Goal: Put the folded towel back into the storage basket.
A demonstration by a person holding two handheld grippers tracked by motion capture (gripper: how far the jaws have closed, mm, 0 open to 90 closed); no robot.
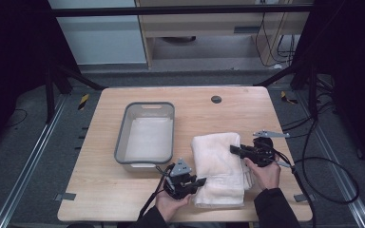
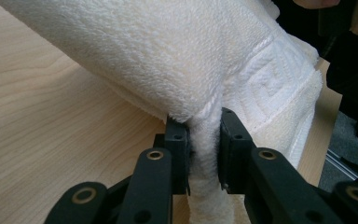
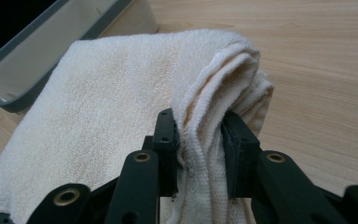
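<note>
towel (image 1: 220,167): one, folded, near-right on table (image 1: 109,190) | bin (image 1: 146,133): one grey, left of towel | left gripper (image 1: 196,182): pinching towel's near-left edge | right gripper (image 1: 234,150): pinching its right edge

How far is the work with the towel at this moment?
Done: the towel lies folded on the table, beside the grey tub. In hand: the left gripper and the right gripper each pinch an edge of it. Left: probably lifting it into the tub, which looks empty.
</note>
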